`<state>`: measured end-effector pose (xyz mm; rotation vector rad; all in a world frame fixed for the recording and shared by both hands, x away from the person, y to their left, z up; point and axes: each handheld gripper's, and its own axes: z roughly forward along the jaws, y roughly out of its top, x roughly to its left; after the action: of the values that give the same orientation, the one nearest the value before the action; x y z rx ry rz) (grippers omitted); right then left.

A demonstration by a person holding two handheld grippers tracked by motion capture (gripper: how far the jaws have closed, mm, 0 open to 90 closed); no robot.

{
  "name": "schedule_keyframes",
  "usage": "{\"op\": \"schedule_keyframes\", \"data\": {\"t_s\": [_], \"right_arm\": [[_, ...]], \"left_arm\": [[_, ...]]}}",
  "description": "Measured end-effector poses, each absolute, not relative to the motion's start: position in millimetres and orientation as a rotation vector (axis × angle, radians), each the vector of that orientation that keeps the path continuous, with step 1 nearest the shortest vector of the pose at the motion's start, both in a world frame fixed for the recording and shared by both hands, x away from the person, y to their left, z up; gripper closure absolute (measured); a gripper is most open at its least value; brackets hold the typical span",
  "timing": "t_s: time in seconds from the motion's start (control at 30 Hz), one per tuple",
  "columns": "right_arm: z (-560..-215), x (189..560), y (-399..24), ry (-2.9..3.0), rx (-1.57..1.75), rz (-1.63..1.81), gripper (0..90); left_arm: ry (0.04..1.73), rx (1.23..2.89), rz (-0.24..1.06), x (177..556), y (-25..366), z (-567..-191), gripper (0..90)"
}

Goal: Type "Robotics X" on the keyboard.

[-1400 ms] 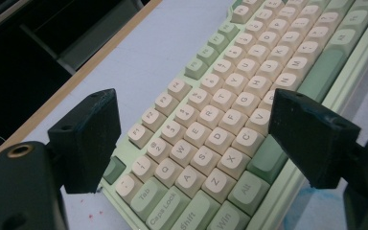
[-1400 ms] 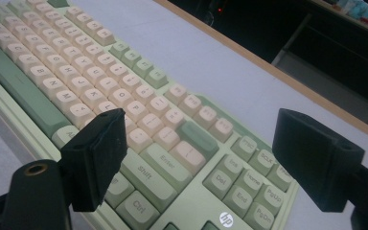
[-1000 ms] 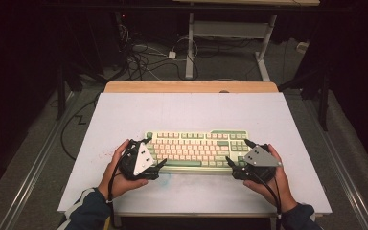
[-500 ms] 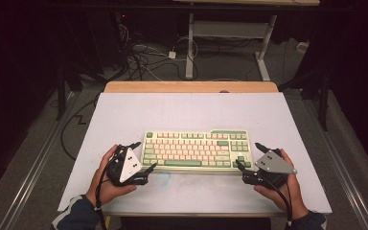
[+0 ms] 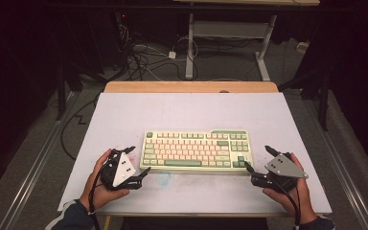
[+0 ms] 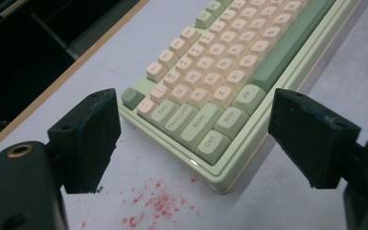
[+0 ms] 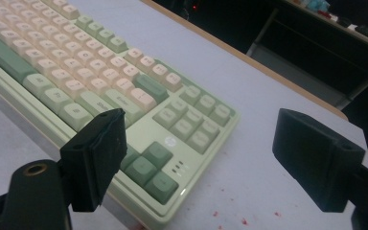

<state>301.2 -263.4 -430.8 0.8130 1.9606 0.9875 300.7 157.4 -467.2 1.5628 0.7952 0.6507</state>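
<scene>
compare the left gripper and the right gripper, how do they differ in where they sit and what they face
The left gripper sits off the keyboard's left end, on the person's left; the right gripper sits off its right end. The left gripper's own view faces the Ctrl and Shift corner, with red specks close below its jaws; the right gripper's view faces the arrow-key corner. Both are open, holding nothing, clear of the keyboard.
</scene>
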Motion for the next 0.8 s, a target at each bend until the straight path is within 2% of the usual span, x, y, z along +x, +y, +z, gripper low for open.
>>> {"op": "schedule_keyframes", "data": {"t_s": [0.33, 0.6, 0.8], "right_arm": [[-443.7, 298.3, -280.7, 1.942, 0.843, 0.999, 20.0], [-463.3, 291.0, -298.8, 1.857, 0.914, 1.014, 20.9], [-473.3, 287.6, -301.4, 1.888, 0.942, 1.013, 16.7]], "left_arm": [[0.849, 1.576, 0.656, 299.8, 172.5, -485.6, 17.5], [0.913, 1.593, 0.601, 291.3, 182.8, -506.3, 17.5], [0.909, 1.579, 0.624, 288.8, 181.5, -505.0, 16.9]]}}
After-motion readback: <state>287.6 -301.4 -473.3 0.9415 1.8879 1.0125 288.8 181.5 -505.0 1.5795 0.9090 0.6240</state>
